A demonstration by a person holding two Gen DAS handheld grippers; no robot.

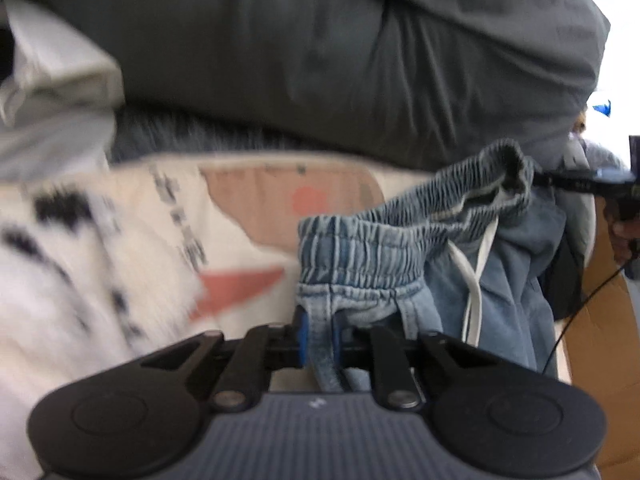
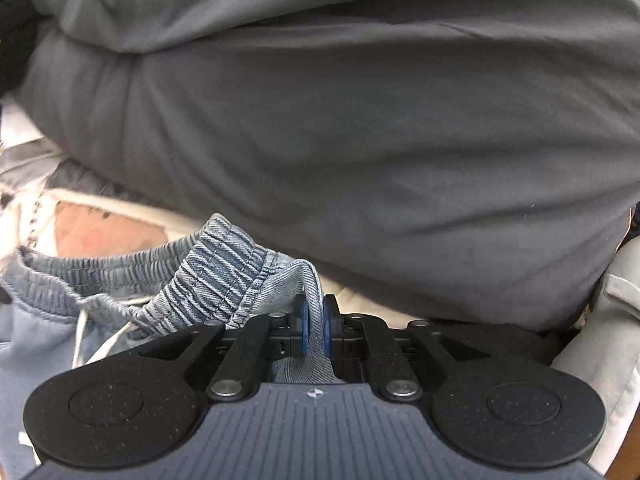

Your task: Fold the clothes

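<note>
Light blue denim shorts (image 1: 400, 248) with an elastic waistband and a white drawstring (image 1: 476, 280) hang between my two grippers. My left gripper (image 1: 320, 332) is shut on one end of the waistband. My right gripper (image 2: 315, 328) is shut on the other end of the waistband (image 2: 224, 272); it also shows at the far right of the left wrist view (image 1: 576, 182). The waistband is stretched open between them, and the legs hang down out of sight.
A large dark grey garment (image 2: 360, 120) fills the space above and behind the shorts. A white printed cloth with red and black marks (image 1: 120, 260) lies to the left. A pale grey garment (image 1: 52, 92) is at upper left. A cardboard box (image 1: 600, 340) is at right.
</note>
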